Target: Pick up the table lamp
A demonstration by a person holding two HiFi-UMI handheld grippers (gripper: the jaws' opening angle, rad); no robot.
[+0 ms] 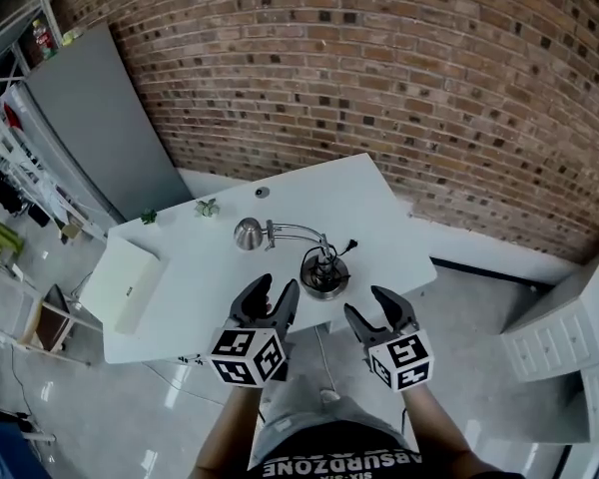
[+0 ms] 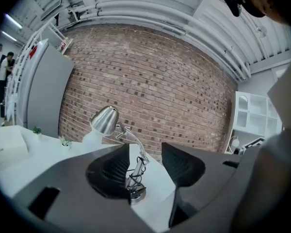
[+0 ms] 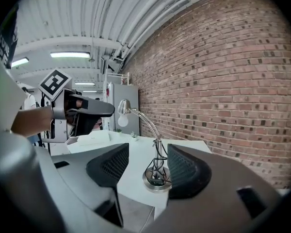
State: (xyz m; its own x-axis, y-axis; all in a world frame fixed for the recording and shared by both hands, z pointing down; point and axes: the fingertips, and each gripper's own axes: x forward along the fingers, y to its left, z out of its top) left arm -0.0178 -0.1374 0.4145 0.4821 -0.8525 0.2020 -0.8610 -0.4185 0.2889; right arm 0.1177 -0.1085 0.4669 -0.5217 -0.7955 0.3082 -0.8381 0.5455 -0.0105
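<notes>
Stem (image 3: pixel 158 147) low down is my target: the table lamp (image 1: pixel 322 267) stands on the table (image 1: pixel 180 287) just ahead of my left gripper (image 1: pixel 277 289) and right gripper (image 1: pixel 368 304), both spread wide, empty. I should advance level, straddle it above the cord-wrapped base (image 3: pixel 156 181), then close gently.

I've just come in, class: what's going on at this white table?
A person holds the left gripper and the right gripper, both open and empty, pointed at the table lamp. The lamp stands upright near the front edge of the table. Both grippers are short of it, so it has not been picked up yet.
</notes>
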